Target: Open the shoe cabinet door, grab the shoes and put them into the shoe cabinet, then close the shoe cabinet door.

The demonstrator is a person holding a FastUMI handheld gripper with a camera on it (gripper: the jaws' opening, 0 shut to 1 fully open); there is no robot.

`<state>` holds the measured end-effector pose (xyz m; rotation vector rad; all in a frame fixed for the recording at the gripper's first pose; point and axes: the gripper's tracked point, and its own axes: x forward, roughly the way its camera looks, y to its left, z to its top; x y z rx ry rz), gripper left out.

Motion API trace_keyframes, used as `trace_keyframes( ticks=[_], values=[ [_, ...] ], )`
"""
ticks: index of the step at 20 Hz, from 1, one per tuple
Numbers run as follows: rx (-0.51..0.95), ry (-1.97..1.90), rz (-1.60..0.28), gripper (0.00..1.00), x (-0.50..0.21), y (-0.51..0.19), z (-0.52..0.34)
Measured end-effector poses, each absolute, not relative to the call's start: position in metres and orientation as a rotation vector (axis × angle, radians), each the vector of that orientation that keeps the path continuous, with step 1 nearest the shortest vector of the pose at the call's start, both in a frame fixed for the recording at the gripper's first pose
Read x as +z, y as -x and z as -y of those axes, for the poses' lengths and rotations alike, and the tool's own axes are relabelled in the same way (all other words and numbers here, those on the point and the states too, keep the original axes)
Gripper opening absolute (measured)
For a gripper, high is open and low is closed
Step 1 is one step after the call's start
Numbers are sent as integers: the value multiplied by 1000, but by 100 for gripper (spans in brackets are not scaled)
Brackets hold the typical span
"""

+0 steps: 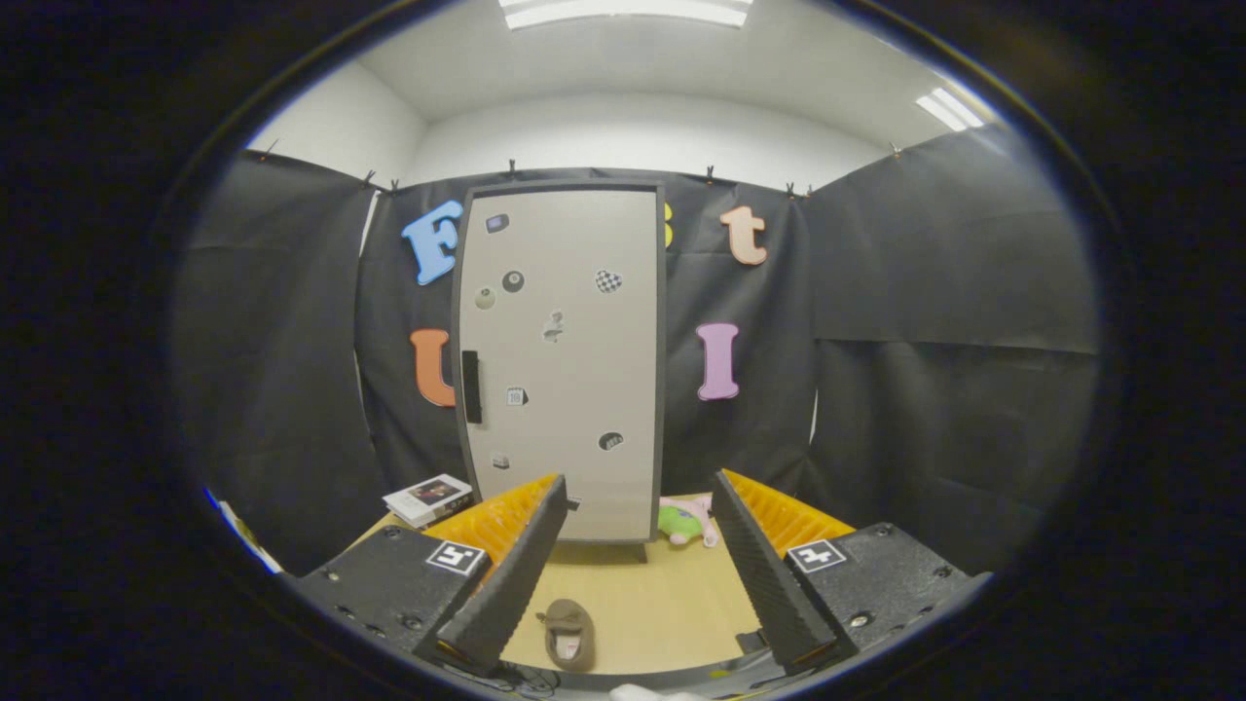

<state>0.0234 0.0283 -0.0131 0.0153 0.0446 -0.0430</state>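
**newbie:** Hand-held gripper [638,565] is spread wide, holding nothing. Progress?

**regular:** Basically zero, I'd say. Shoe cabinet door [565,360] is shut, handle [471,387] untouched. Slipper [569,633] sits on the tabletop [652,604] between the fingers. Everything's left.

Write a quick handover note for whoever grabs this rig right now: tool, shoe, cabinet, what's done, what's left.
Tool: open, holding nothing.
Shoe: one brown slipper on the table, between the fingers, near the left one.
Shoe cabinet: upright beyond the fingers, door shut, black handle on its left edge.
Done: nothing yet.
Left: open the door, put the shoe inside, close the door.
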Motion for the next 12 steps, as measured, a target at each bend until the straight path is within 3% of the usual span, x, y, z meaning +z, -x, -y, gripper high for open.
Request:
trace_keyframes(
  ticks=[12],
  values=[
    [143,-45,-111,98,-25,-178,-192]
  ],
)
